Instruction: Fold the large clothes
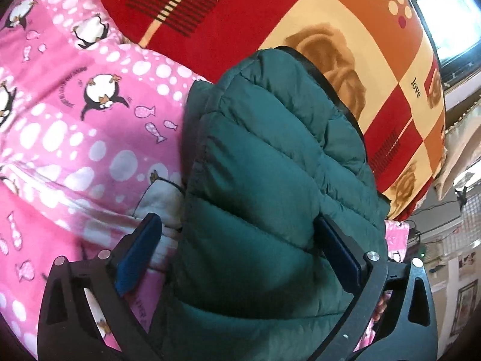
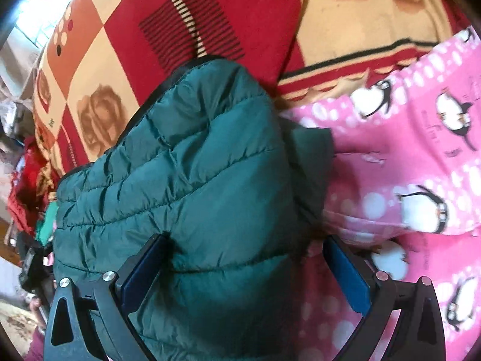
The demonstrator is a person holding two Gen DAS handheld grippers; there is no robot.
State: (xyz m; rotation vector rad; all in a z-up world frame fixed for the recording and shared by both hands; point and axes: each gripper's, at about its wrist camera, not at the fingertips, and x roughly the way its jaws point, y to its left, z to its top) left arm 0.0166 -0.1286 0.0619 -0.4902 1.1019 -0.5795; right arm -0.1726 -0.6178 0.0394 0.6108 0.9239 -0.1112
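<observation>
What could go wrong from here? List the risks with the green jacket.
1. The puffy dark green quilted jacket bulges between the wide-set left tongs and right tongs; slick padding could slip out.
2. It overlaps the pink penguin-print blanket, so the tongs may snag the blanket too.
3. Springy padding might unfold once released.
</observation>
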